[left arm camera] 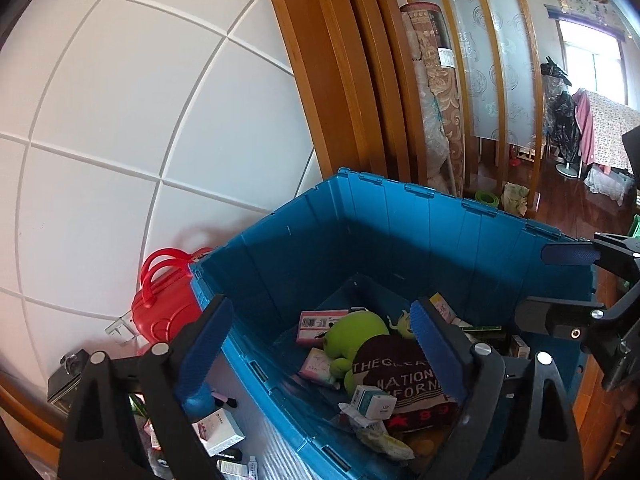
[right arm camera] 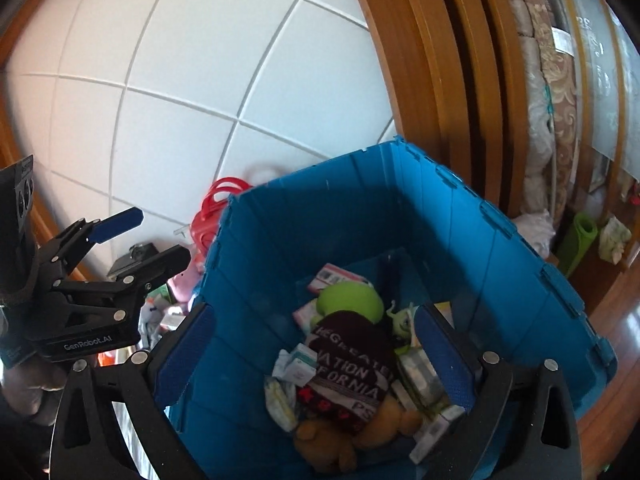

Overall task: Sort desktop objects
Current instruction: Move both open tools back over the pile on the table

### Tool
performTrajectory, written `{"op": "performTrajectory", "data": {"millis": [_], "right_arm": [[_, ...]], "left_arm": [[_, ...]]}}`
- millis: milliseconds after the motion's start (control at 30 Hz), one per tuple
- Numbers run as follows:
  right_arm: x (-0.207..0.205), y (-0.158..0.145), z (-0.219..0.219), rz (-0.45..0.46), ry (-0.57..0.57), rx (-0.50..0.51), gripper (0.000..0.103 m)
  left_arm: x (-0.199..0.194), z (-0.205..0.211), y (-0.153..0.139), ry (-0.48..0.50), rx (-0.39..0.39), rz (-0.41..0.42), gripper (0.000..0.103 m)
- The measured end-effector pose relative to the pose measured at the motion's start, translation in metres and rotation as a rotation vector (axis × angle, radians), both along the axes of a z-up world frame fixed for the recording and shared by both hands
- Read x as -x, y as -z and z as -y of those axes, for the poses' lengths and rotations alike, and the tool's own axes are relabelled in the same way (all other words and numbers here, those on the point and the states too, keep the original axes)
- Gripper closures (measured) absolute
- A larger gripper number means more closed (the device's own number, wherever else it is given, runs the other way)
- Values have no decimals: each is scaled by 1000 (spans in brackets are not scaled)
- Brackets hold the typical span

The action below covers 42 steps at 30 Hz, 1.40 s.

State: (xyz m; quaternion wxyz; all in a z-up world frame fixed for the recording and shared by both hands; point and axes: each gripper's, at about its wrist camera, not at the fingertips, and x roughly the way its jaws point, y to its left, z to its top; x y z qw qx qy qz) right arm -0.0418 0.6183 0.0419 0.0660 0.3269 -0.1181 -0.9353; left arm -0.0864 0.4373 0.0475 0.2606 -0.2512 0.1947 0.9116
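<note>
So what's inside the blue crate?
In the blue crate: a dark lettered cloth on top, a green plush, a brown plush and small boxes. Whatever lies beneath the cloth is hidden.

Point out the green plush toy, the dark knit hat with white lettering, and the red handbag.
Green plush toy (left arm camera: 354,330), left wrist view, its head.
Dark knit hat (right arm camera: 352,364), right wrist view, lettered middle.
Red handbag (left arm camera: 166,312), left wrist view, its body.

The left black two-finger tongs with blue pads (left arm camera: 320,354) stand spread wide with nothing between them, angled downward. The right black two-finger tongs with blue pads (right arm camera: 316,354) gape equally wide and empty, angled downward beside them.
</note>
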Motion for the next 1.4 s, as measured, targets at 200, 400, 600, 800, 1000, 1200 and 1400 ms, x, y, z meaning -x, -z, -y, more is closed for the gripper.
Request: {"op": "performTrajectory", "data": {"millis": [200, 400, 600, 800, 1000, 1200, 1400], "right_arm": [[9, 1, 32, -17, -70, -14, 2], [14, -1, 80, -22, -137, -33, 2], [18, -3, 147, -31, -222, -69, 2], [25, 17, 221, 0, -309, -116, 2], [40, 62, 286, 75, -357, -144, 2], [62, 126, 345, 187, -399, -199, 2], [84, 200, 372, 333, -393, -264, 2]], "left_arm": [[-5, 40, 9, -42, -8, 18, 12], [-9, 102, 20, -121, -33, 46, 12], [-16, 187, 44, -223, -45, 81, 12], [-20, 283, 95, -355, -15, 178, 12], [-22, 362, 148, -438, 11, 286, 12], [-21, 421, 196, -496, -5, 401, 12], [-9, 464, 236, -587, -41, 475, 12]]}}
